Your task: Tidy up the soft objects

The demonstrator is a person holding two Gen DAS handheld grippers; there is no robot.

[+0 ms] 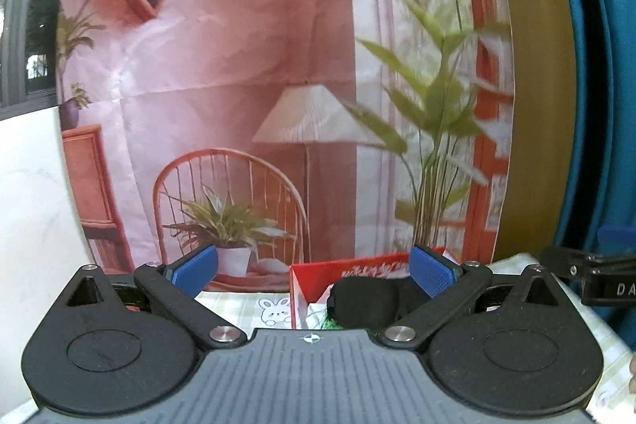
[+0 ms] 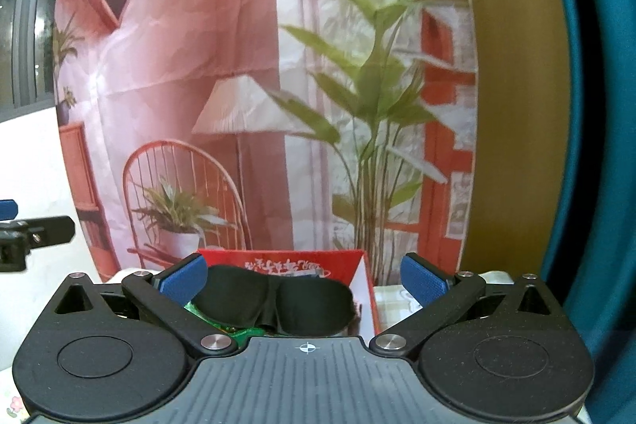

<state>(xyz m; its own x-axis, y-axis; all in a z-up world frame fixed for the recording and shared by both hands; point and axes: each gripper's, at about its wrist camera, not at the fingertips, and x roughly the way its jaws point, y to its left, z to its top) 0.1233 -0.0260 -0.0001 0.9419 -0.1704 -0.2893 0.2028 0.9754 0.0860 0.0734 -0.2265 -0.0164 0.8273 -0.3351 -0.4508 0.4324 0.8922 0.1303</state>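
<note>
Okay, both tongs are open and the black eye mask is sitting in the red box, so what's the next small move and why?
Probably draw both tongs back and look for the next soft item. The black eye mask already lies on top inside the red box, and neither the left tongs nor the right tongs hold anything. Whatever else remains on the table is hidden behind the tongs, so that is a guess.

Red box (image 2: 349, 265) mostly hidden behind black eye mask (image 2: 274, 301); green item (image 2: 216, 324) beneath barely showing; backdrop (image 2: 238, 66) blurred.
</note>
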